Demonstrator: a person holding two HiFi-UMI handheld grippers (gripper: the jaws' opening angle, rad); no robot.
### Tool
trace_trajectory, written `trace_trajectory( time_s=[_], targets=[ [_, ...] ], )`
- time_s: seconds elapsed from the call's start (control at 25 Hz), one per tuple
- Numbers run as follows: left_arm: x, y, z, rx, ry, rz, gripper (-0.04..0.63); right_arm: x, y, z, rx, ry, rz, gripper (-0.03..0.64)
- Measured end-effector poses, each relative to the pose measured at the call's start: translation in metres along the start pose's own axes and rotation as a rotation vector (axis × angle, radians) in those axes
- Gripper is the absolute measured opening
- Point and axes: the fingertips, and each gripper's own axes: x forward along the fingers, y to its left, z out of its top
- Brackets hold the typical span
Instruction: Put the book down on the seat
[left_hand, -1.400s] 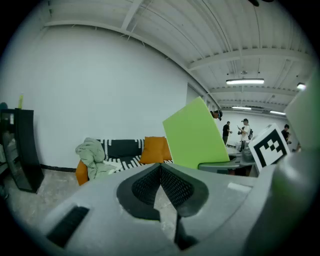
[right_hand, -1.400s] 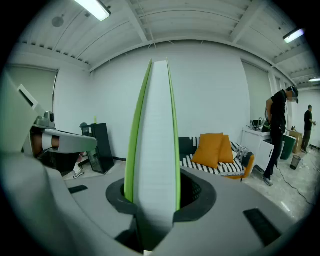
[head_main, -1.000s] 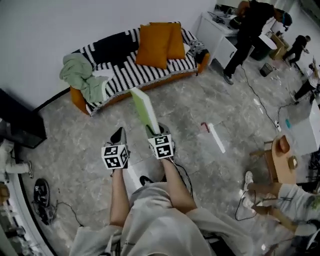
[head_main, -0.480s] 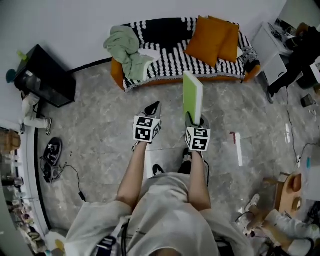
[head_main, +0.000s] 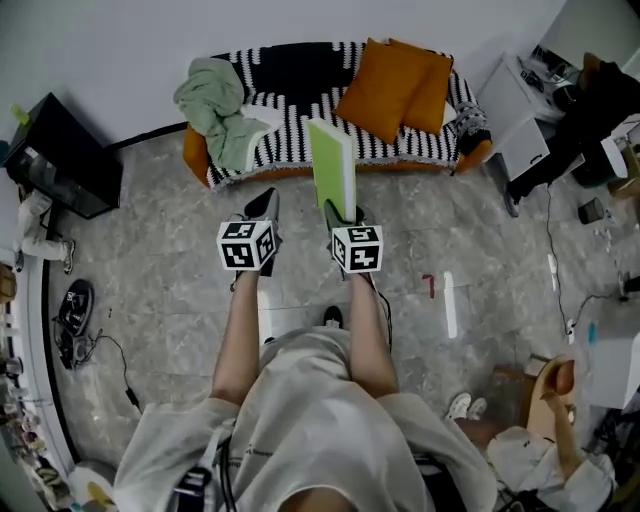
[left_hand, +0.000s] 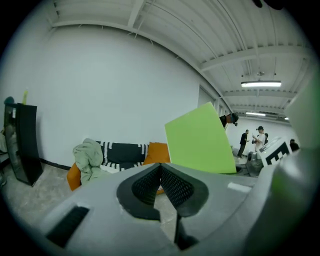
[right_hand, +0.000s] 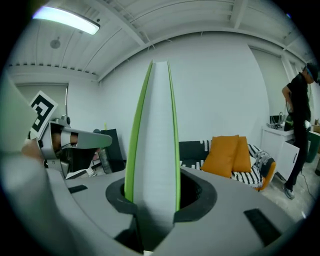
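My right tongs (head_main: 343, 212) clamp the lower edge of the green book (head_main: 332, 168) and hold it upright, page edges towards me, over the floor just short of the striped sofa (head_main: 300, 128). My left tongs (head_main: 266, 204) hang just left of it, pressed together and empty. Orange cushions (head_main: 395, 85) sit on the sofa's right

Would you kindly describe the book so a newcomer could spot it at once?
Start at the black-and-white striped sofa against the wall. Before it, the right gripper holds the book upright in its jaws: bright green covers, white page edges, unlike the sofa's orange cushions and pale green cloth.
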Motion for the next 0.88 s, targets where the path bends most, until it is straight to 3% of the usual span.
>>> trace_trajectory(
  time_s=[0.36, 0.72, 0.88],
  targets=[
    [0.048, -0.058, 0.01, -0.038, -0.058, -0.005, 0.009, -0.004, -0.06, 0.015, -0.077, 0.014, 0.083, 0.13],
    [0.051, -0.058, -0.005, -0.06, -0.034, 0.046, 0.009, -0.004, -0.083, -0.002, -0.013, 0.029, 0.107, 0.13],
    [0.061, -0.063, -0.016, -0.111, -0.033, 0.049, 0.009, -0.012, -0.086, -0.013, -0.055, 0.058, 0.123, 0.13]
  ],
)
